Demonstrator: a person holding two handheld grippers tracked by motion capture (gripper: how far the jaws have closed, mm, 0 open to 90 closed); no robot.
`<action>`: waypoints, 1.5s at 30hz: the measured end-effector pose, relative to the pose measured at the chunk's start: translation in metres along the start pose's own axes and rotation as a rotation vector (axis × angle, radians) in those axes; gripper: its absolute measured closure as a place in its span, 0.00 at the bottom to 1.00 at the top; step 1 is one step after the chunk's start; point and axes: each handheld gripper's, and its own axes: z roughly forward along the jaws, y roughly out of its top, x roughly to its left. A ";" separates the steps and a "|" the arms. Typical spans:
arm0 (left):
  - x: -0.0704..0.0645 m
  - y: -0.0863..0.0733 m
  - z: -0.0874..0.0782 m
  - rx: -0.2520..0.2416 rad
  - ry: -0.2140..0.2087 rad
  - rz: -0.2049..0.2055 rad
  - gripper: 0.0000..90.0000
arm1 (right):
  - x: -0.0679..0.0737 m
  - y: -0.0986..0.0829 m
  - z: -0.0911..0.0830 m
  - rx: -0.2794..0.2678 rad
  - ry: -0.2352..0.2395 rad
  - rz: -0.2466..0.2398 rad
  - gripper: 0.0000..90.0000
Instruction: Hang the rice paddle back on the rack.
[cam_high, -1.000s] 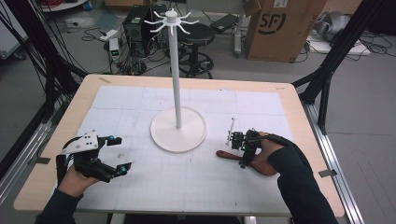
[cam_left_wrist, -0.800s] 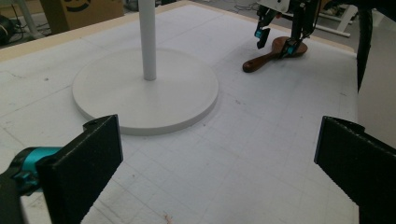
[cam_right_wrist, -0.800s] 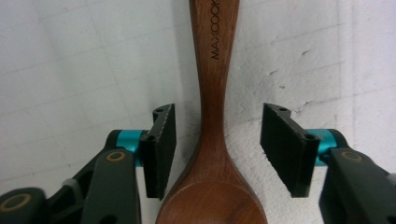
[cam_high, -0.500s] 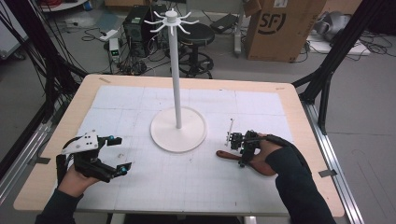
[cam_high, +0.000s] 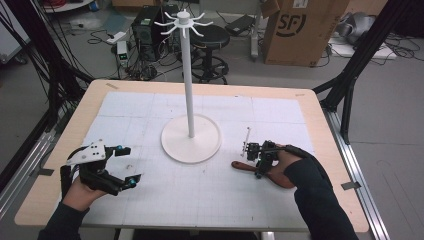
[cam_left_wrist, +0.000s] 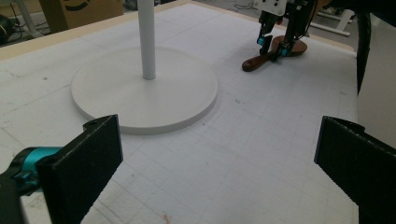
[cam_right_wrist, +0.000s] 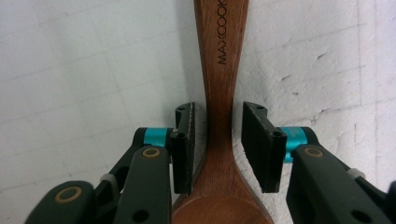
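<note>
Straddling a wooden spoon unclenched, right gripper jaws — left gripper jaws wide apart.

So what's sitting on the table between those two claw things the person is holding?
Mostly bare white mat. The white stand's round base sits just behind that stretch, as the high view shows. The left gripper is open; the right gripper straddles a wooden spoon.

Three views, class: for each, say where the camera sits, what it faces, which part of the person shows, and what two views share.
High view: above the table, facing forward-down; forearms, left tool and right tool.
Left gripper view: on the left tool, facing the stand; its open jaws.
Right gripper view: on the right tool, looking down; jaws astride the spoon.
Shared: spoon, mat.
</note>
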 end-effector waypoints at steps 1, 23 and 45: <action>0.000 0.000 0.000 0.001 -0.002 0.000 0.02 | 0.000 0.000 0.000 -0.006 -0.004 -0.004 0.72; -0.002 0.000 0.001 0.004 -0.006 0.002 0.02 | 0.002 -0.001 0.002 -0.023 -0.008 0.001 0.85; -0.002 -0.001 0.003 0.013 0.000 0.002 0.02 | -0.010 -0.015 -0.002 -0.113 0.074 0.121 0.88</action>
